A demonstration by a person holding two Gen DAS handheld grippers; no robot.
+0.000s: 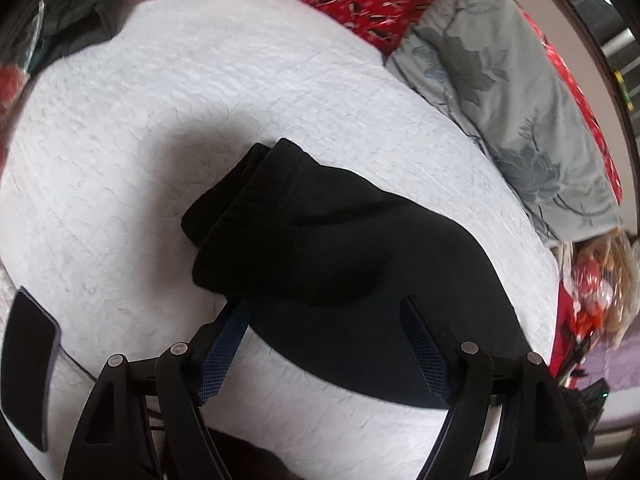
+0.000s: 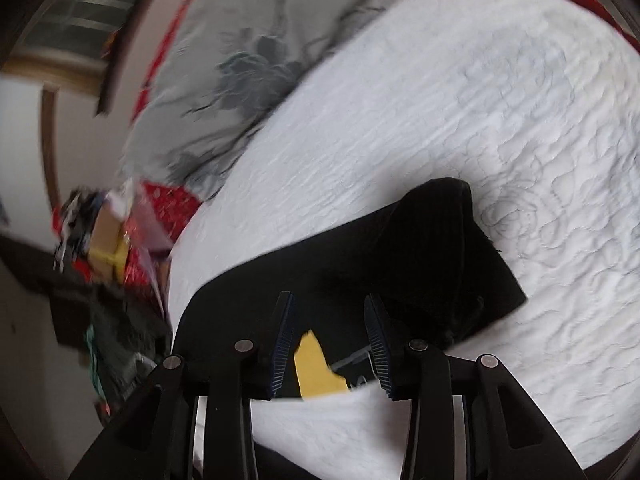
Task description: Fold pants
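While blur softens edges, folded pants [image 1: 320, 248] lie apparently just below the left gripper [image 1: 320, 312].

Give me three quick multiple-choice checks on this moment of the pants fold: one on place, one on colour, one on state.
1. Where do the black pants lie?
A. on the white quilted bedspread
B. on the grey floral pillow
C. on the floor

2. What colour is the tag on the pants?
A. red
B. yellow
C. green

3. How does the left hand-held gripper stand?
A. clamped on the pillow
B. shut on the pants
C. open over the pants

Answers:
1 A: white quilting shows around the pants in both wrist views.
2 B: a yellow patch shows between the right hand-held gripper's fingers.
3 C: its fingers stand wide apart, pressing nothing.
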